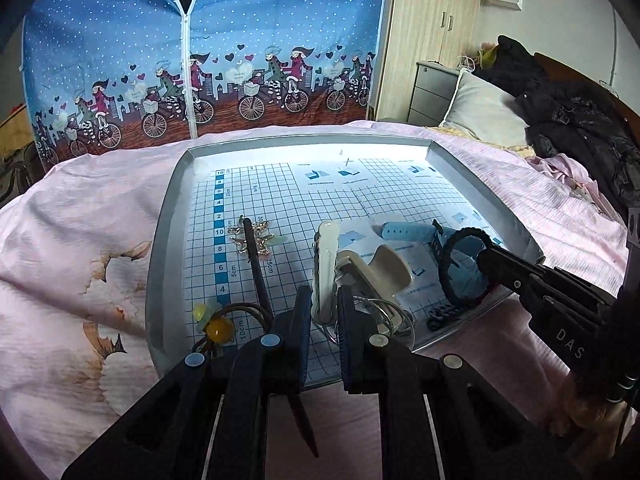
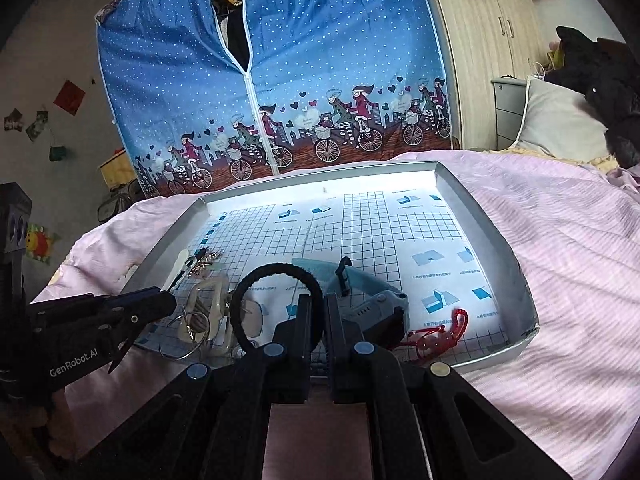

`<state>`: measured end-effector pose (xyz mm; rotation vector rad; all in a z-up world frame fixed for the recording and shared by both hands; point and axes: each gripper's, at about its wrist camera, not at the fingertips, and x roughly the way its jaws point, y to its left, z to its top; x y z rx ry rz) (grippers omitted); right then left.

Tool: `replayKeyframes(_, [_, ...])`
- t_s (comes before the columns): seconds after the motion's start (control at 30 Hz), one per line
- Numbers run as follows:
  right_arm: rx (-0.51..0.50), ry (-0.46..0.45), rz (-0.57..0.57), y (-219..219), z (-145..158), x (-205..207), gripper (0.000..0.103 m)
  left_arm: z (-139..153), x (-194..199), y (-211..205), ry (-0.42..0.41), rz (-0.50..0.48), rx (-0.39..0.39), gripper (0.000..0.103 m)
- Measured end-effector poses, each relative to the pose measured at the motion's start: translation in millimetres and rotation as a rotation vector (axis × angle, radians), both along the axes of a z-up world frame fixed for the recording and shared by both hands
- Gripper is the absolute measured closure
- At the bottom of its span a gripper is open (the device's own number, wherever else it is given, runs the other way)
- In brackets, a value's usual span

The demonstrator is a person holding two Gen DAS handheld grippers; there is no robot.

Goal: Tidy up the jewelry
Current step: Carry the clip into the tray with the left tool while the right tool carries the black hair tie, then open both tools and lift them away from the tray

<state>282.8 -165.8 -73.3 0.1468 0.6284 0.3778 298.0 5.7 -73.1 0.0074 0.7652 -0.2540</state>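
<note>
— Nearest the lens in the left wrist view, what does the left gripper (image 1: 324, 312) have?
— Its fingers are clamped on a cream hair claw clip (image 1: 352, 272), low centre of frame, over the grey tray (image 1: 168, 240).
— And the right gripper (image 2: 317, 320)?
— Pinched onto the black hair tie (image 2: 276, 304), centre of its view, the loop standing up off the tray's grid sheet (image 2: 360, 232).
— Other pieces?
— Gold chain (image 1: 256, 238) left of centre, blue watch (image 1: 408, 234) right of centre, red beaded cord (image 2: 444, 330) lower right, all in the tray.
</note>
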Motion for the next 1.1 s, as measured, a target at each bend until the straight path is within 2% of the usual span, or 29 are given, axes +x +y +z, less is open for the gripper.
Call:
replayKeyframes(0.5, [0.025,0.030,-0.004,-7.5,-5.6,5.4,0.096,-1.7,4.7,14.9,0.045,0.035,-0.058,0.093])
replayKeyframes(0.87, [0.017,0.029,-0.004,-6.5,-5.4,3.7,0.096,-1.4,6.8,19.5,0.061,0.056,-0.063,0.092])
replayKeyframes(0.97, [0.019,0.029,-0.004,-6.7,-5.3,3.4,0.096,-0.4,6.7,21.2,0.058,0.060,-0.070,0.084])
replayKeyframes(1.03, [0.018,0.029,-0.004,-6.8,-5.3,3.4,0.096,1.5,5.0,21.5,0.044,0.062,-0.075,0.067])
replayKeyframes(1.1, [0.019,0.026,-0.005,-7.1,-5.1,3.2,0.092,4.9,2.9,22.4,0.023,0.064,-0.082,0.063])
